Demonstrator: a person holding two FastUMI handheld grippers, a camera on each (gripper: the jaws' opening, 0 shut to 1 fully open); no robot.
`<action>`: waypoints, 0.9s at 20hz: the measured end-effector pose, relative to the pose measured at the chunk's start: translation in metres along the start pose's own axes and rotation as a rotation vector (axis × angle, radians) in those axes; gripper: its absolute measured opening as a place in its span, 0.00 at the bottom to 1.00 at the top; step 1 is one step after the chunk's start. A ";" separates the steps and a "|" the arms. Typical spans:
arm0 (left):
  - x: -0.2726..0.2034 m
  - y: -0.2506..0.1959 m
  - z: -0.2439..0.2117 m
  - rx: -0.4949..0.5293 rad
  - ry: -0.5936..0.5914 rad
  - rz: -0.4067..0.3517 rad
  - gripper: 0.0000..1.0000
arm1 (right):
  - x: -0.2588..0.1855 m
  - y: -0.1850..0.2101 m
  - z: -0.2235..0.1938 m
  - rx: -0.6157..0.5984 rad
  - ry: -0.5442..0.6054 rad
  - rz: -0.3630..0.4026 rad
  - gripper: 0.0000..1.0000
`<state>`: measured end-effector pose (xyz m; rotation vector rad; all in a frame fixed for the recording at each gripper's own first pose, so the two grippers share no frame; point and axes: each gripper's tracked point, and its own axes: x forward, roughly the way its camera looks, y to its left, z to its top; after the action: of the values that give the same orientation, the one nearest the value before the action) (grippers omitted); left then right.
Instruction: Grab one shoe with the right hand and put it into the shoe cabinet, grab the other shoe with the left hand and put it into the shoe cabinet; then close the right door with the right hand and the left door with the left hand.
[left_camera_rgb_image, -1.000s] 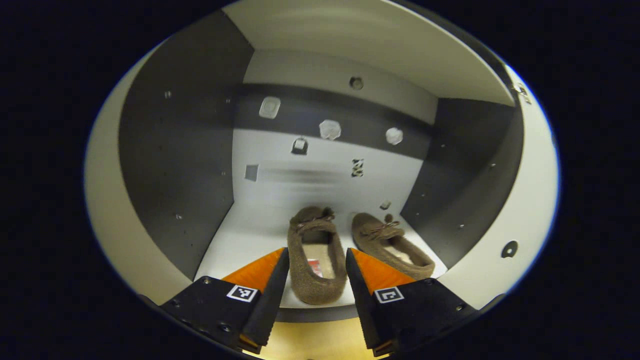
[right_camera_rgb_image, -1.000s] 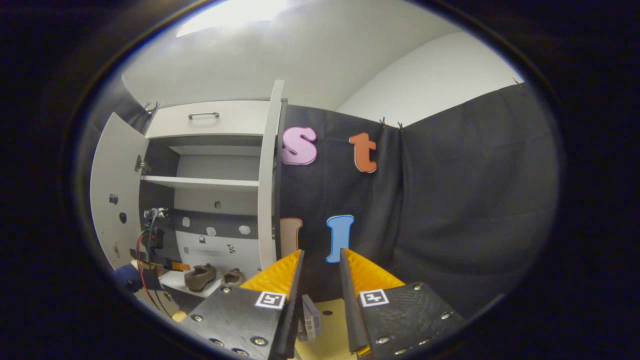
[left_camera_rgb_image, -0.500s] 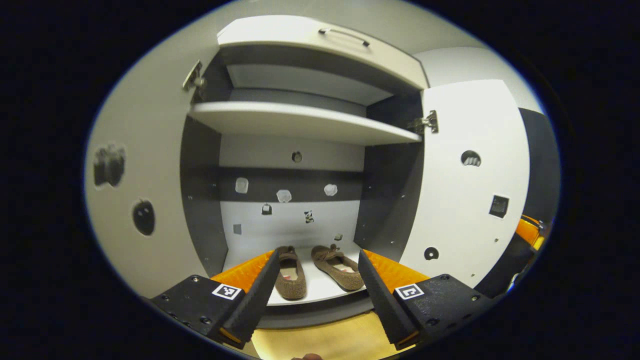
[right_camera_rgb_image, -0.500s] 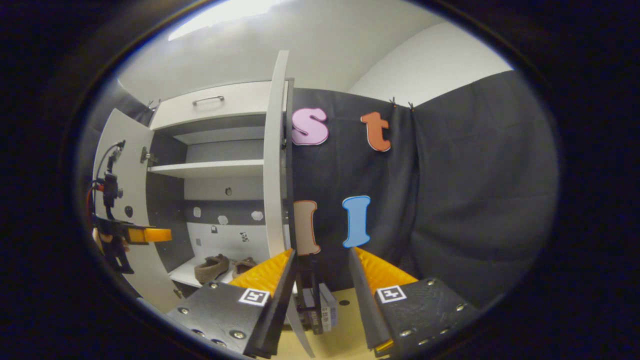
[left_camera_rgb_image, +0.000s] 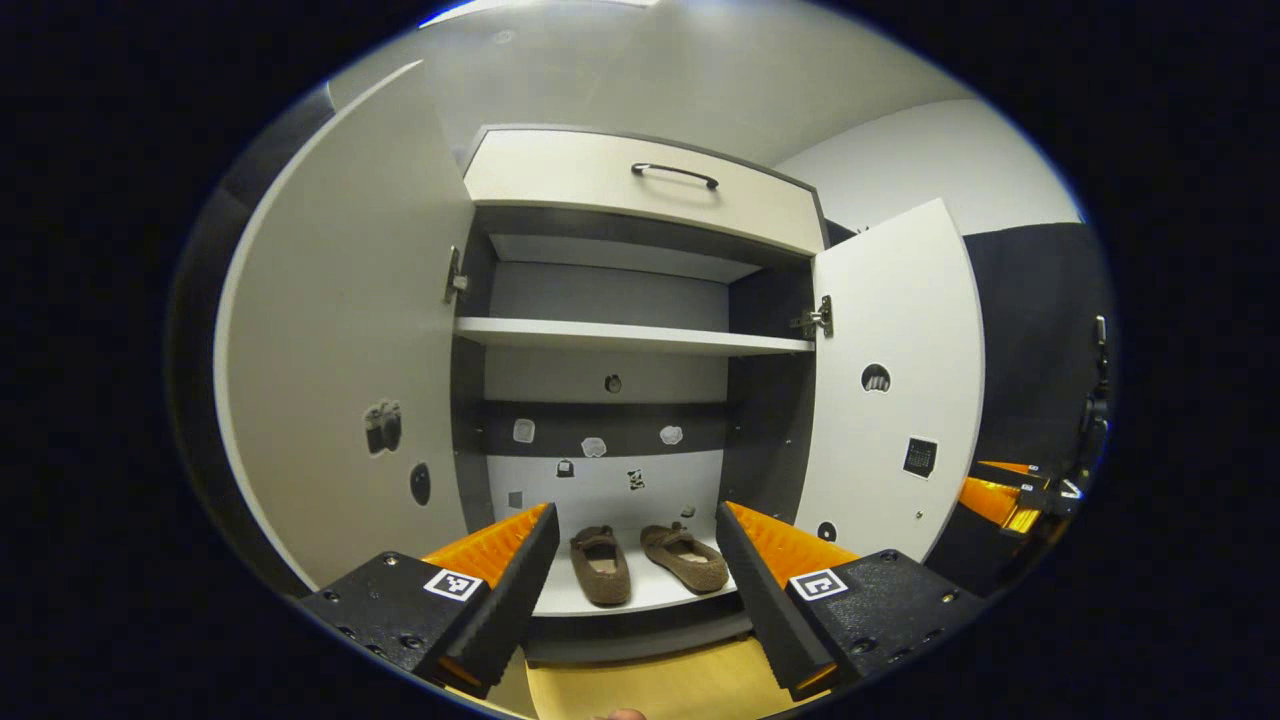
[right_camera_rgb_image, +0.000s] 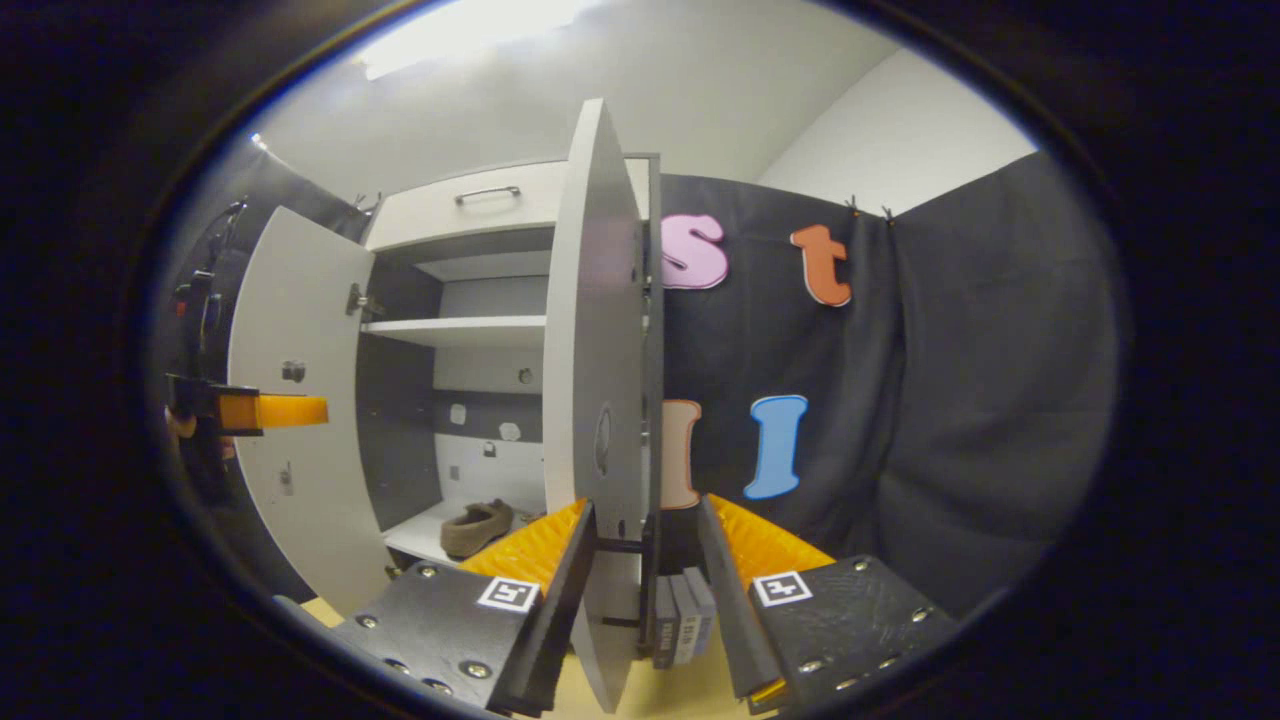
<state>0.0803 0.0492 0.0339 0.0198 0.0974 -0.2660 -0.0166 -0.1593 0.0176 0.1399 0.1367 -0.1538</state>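
Two brown slippers, one (left_camera_rgb_image: 600, 565) beside the other (left_camera_rgb_image: 686, 556), lie side by side on the bottom shelf (left_camera_rgb_image: 640, 597) of the white shoe cabinet. Both doors stand open: the left door (left_camera_rgb_image: 330, 330) and the right door (left_camera_rgb_image: 895, 380). My left gripper (left_camera_rgb_image: 635, 580) is open and empty, well back from the shelf. My right gripper (right_camera_rgb_image: 645, 590) is open, and the right door (right_camera_rgb_image: 600, 380) stands edge-on with its lower edge between the fingers, not pinched. One slipper (right_camera_rgb_image: 478, 527) shows past that door. The left gripper (right_camera_rgb_image: 260, 411) hangs in front of the left door (right_camera_rgb_image: 300, 440).
A middle shelf (left_camera_rgb_image: 630, 338) and a top drawer with a dark handle (left_camera_rgb_image: 675, 172) sit above. Several small grey boxes (right_camera_rgb_image: 680, 620) stand on the yellow floor (left_camera_rgb_image: 650, 685) behind the right door. The right gripper (left_camera_rgb_image: 1005, 495) shows beyond the right door.
My left gripper has drawn back out of the cabinet, leaving the slipper on the bottom shelf. My right gripper has moved up to the right door's edge.
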 end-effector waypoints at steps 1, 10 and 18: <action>-0.006 0.002 0.000 -0.006 -0.003 0.010 0.92 | 0.003 0.011 0.000 0.000 -0.001 0.030 0.60; -0.057 0.043 -0.001 -0.053 -0.002 0.141 0.96 | 0.044 0.065 -0.031 0.047 0.072 0.206 0.64; -0.097 0.075 0.010 -0.013 -0.026 0.251 0.92 | 0.070 0.096 -0.044 0.111 0.104 0.251 0.60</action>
<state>0.0083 0.1467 0.0542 0.0151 0.0699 -0.0147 0.0623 -0.0688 -0.0235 0.2740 0.2129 0.0970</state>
